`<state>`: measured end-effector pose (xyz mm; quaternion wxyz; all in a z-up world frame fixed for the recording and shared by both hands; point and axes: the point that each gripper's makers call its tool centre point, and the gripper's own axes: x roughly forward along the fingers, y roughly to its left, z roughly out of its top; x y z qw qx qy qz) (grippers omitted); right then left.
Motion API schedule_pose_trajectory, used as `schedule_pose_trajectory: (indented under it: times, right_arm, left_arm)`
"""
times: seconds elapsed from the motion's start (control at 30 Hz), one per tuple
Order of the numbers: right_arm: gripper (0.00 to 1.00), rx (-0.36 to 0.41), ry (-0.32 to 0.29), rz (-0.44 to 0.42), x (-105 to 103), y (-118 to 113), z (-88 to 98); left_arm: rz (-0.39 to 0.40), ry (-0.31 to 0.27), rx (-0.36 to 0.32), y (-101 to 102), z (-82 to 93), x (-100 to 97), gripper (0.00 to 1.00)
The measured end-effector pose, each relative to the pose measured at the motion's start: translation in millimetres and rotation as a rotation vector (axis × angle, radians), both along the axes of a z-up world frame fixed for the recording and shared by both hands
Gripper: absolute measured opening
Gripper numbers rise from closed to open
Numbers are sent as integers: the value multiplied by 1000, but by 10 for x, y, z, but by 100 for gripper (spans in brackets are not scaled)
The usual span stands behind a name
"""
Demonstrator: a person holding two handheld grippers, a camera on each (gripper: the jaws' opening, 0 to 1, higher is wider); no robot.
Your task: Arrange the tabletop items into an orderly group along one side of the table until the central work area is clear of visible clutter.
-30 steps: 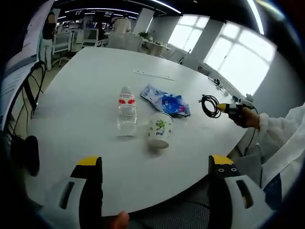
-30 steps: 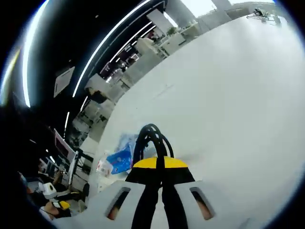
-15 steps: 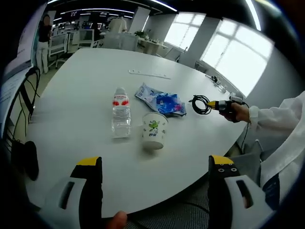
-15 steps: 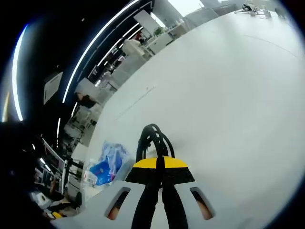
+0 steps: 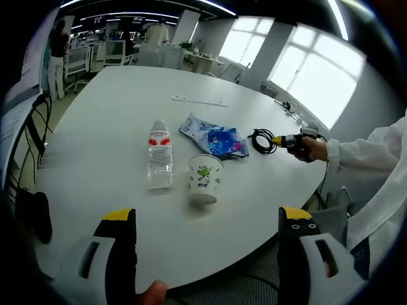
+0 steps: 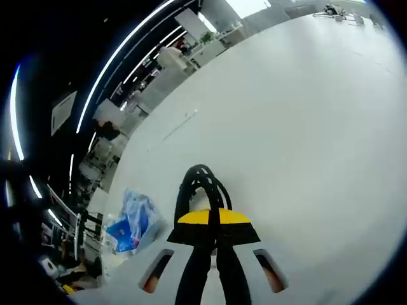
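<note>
Bright window daylight, sharp centre, strong fisheye bending at edges.

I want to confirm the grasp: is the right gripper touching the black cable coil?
Touching. In the right gripper view the right gripper has its jaws closed on the black cable coil, strands pinched between the yellow tips.

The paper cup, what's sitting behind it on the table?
Behind the paper cup lies a blue snack packet, with a water bottle standing beside the cup. The cup hides the packet's near edge.
</note>
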<state>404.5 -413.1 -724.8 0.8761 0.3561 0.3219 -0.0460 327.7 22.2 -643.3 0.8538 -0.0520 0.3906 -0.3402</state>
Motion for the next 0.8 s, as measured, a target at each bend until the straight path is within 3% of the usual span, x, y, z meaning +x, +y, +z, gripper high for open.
schedule_pose_trajectory:
  times: [0.8]
  right_arm:
    - [0,-49,64,-75,3,-133,-215]
  left_arm:
    - [41,-10,-8,52,42,-14,95]
